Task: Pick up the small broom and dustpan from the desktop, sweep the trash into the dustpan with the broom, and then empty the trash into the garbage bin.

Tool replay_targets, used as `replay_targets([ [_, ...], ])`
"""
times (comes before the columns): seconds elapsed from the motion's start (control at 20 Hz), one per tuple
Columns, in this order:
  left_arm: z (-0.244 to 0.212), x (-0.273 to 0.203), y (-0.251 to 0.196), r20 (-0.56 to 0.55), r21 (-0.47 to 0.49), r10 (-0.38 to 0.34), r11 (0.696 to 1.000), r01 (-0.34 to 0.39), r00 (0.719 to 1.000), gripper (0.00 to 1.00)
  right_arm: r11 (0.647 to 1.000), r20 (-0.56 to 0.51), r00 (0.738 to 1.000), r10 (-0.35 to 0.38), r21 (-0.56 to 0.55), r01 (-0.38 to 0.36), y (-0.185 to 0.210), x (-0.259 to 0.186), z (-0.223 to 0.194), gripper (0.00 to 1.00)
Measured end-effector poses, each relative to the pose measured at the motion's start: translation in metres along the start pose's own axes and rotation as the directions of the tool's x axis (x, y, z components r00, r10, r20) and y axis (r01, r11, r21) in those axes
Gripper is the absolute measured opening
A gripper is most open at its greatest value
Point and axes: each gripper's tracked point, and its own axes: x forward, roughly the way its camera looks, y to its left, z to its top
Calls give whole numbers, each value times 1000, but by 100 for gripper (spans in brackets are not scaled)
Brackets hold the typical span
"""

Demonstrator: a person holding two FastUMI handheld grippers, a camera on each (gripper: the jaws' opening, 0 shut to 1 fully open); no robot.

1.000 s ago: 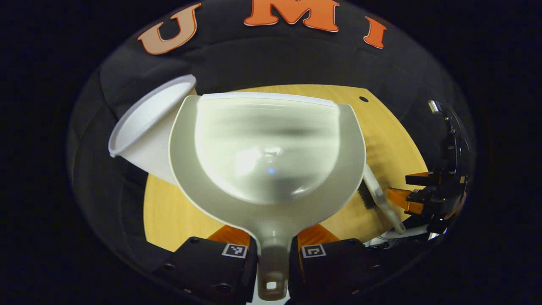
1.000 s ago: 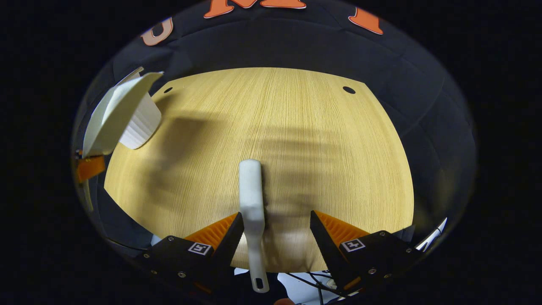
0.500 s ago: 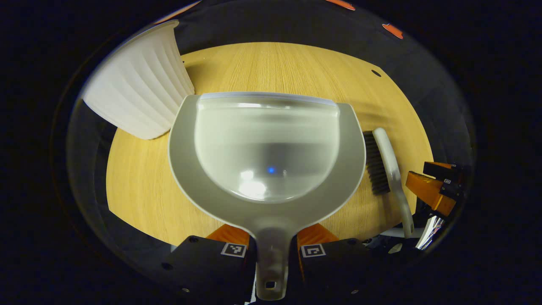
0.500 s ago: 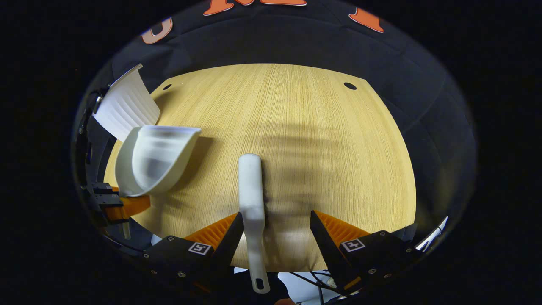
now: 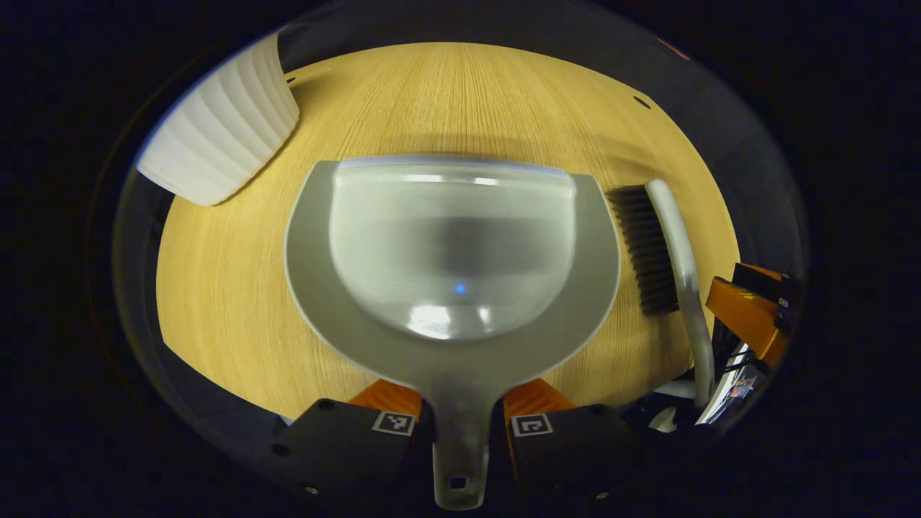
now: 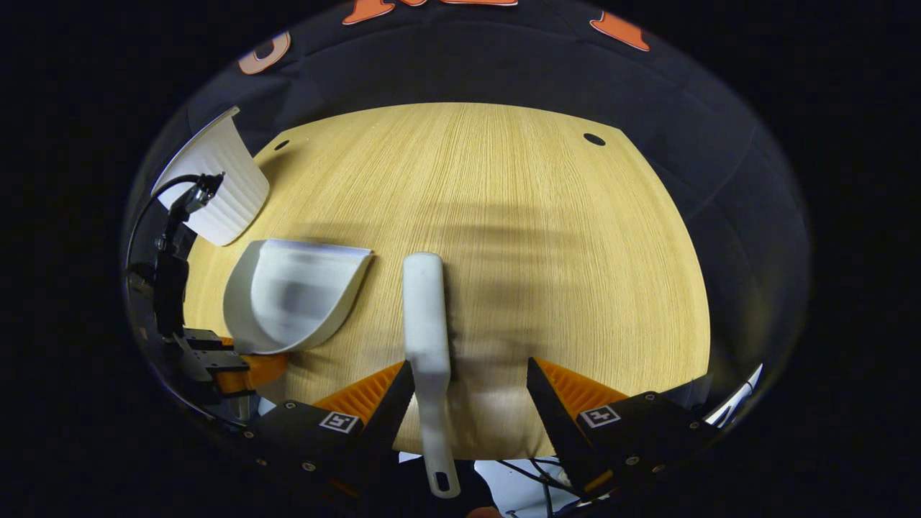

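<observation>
Since a second ago the dustpan point(image 5: 453, 252) has come down from beside the bin's mouth to low over the surface point(image 5: 216, 288), and the bin point(image 5: 216, 137) has slid up and to the left in the left gripper view. The broom point(image 6: 426, 338) has kept its place between the right tongs.

Left tongs point(image 5: 460, 424) are clenched on the dustpan's handle — both orange fingers press on it from the two sides, and the pan spreads out ahead of them with its straight lip on the far side. Its bowl looks bare, with only light spots on it. I cannot tell whether it touches the wood or hangs just above it.

Ahead and to the left of the left tongs stands the white ribbed bin, near the far corner of the surface and apart from the pan.

Right tongs point(image 6: 468, 392) are released: the fingers stand wide, and the broom's white handle lies along the inner side of the left finger only, well apart from the other one. The broom points straight ahead from these tongs — its dark bristles point(image 5: 647, 248) face toward the dustpan, as the left gripper view shows. In the right gripper view the dustpan point(image 6: 295, 302) is just beside the broom's head, to its left, with the bin point(image 6: 216, 187) farther ahead.
</observation>
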Motion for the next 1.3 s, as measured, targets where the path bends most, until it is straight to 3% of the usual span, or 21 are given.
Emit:
replay_targets([
  [0.3, 5, -11, 0, 28, 13, -1, 1000, 1, 1000, 37, 1000, 3, 1000, -3, 1, 3, 0, -1, -2, 95],
  [0.5, 6, -36, -6, 59, 31, -20, 999, 18, 998, 55, 1000, 13, 1000, -2, 7, 2, 1, -2, 0, 95],
  [0.55, 5, -40, -6, 65, 35, -28, 999, 26, 997, 65, 1000, 20, 1000, 0, 8, 0, 1, -3, 2, 95],
  [0.65, 5, -47, -5, 85, 28, -32, 999, 30, 996, 74, 999, 55, 998, 14, 35, -16, 2, -15, 11, 96],
  [0.85, 23, -63, -7, 186, -3, -23, 1000, 24, 982, 79, 998, 148, 989, -24, 58, 15, -13, -39, 33, 95],
  [1.05, 61, -93, -4, 380, 46, 18, 998, -38, 925, 96, 994, 273, 960, -70, 95, 45, -27, -70, 62, 95],
  [1.1, 65, -92, -5, 427, 43, 25, 998, -48, 904, 97, 993, 312, 947, -83, 105, 53, -29, -76, 73, 95],
  [1.2, 73, -96, -14, 518, 27, 40, 998, -63, 854, 98, 992, 388, 917, -89, 115, 47, -32, -91, 91, 95],
  [1.3, 81, -102, -20, 615, 0, 66, 997, -83, 786, 98, 992, 455, 888, -74, 121, 21, -29, -107, 106, 95],
])
